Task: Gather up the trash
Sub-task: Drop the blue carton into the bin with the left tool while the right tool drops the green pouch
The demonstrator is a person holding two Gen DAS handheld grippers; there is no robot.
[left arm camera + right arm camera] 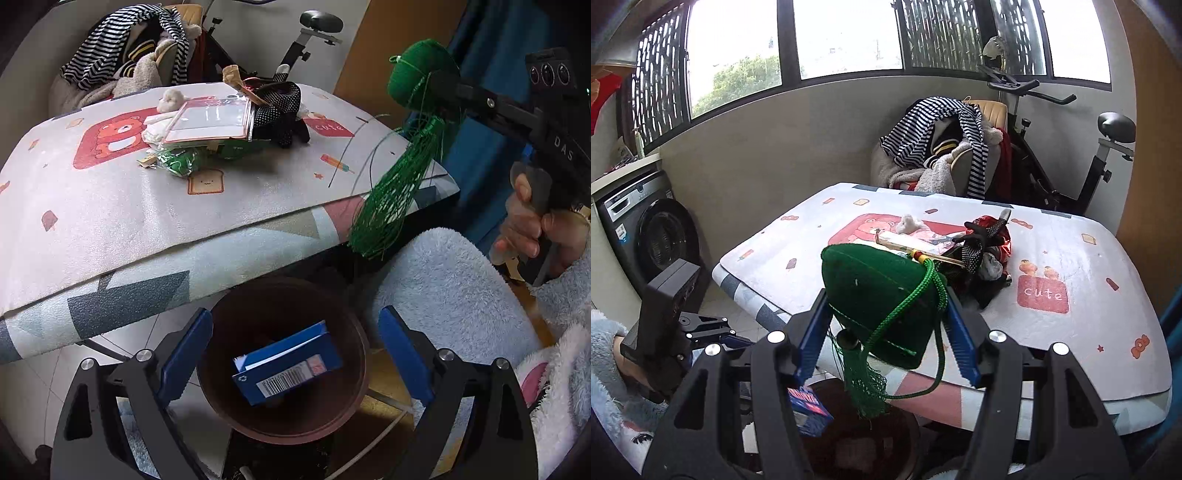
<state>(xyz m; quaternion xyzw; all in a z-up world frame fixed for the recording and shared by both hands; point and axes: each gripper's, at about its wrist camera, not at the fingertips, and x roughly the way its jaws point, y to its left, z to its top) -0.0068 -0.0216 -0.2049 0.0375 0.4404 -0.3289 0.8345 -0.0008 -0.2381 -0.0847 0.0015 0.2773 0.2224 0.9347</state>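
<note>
1. Left wrist view: the left gripper (pixel 295 354) hangs over a dark brown round bin (pixel 284 417) on the floor, blue pads spread wide, nothing between them, i.e. released.
2. In the bin lies a blue box (pixel 291 363), tilted, barcode label facing up. It sits clear of both pads.
3. Behind the bin is the bench (pixel 129 221), covered w/ a pale cartoon-print mat (red bear, toast, the word "cute").
4. Mid-bench, a heap of trash (pixel 221 125): clear plastic packaging, white tissue wads, green wrapper, a black dotted fabric piece.
5. Upper right of this view: the right gripper (pixel 443 92), held by a hand (pixel 528 229) in a fluffy pale blue sleeve, is clenched on a green felt pouch (pixel 417 74). A green tassel (pixel 391 199) dangles from it, past the bench's near edge.
6. Right wrist view: the green felt pouch (pixel 875 302) fills the gap between the right gripper's (pixel 886 332) blue pads, which press on both sides. Its cord loops down; the tassel (pixel 868 387) hangs above the bin (pixel 857 443).
7. The blue box (pixel 809 410) shows at lower left, partly hidden by a gripper finger.
8. The left gripper (pixel 727 332) is in view at far left, low, beside the bench edge.
9. Background: washing machine (pixel 653 236) at left, exercise bike (pixel 1071 158) and a chair piled w/ striped clothes (pixel 942 140) behind the bench.
</note>
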